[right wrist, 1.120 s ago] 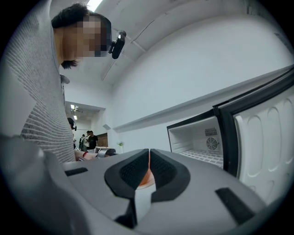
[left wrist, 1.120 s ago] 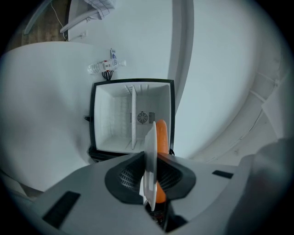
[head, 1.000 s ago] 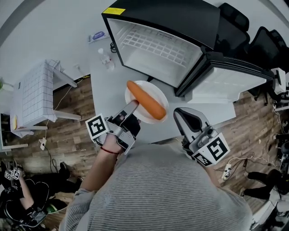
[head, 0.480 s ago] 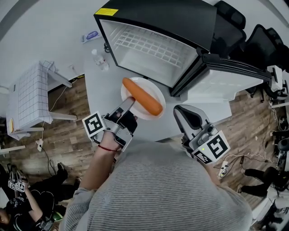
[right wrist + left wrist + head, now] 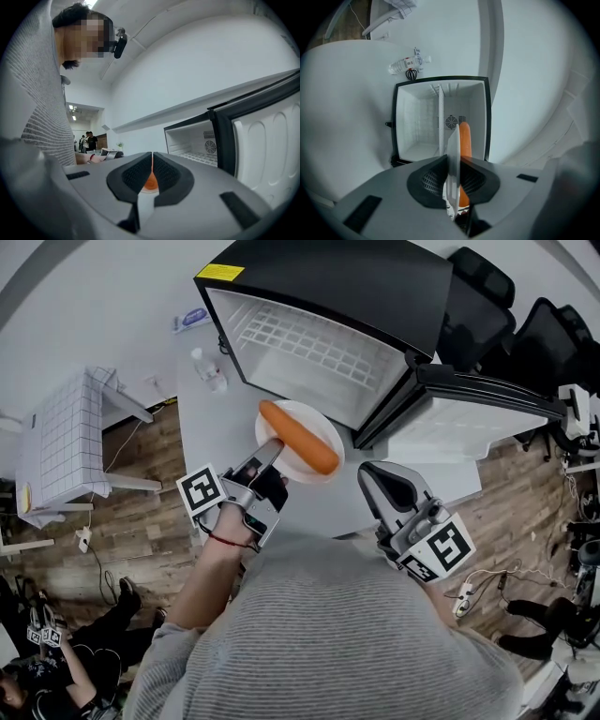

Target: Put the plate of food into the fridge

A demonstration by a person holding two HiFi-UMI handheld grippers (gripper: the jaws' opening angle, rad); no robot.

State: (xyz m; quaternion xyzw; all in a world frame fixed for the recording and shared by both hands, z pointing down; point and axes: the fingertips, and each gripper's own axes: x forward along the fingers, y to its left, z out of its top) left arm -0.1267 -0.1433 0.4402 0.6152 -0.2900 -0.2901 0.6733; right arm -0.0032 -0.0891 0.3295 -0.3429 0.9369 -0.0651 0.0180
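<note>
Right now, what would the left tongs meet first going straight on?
Likely the open black fridge's white inside, the held white plate leading; nothing shows between, though depth is unclear.

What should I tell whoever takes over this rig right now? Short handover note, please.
Left gripper shut on the plate at its near rim; carrot lies on the plate.
Right gripper shut, empty, beside the plate.
Fridge door open; plate is in front of the opening, not inside.
Done: door open, plate gripped.
Left: move plate inside, set it down, release, likely close door.
</note>
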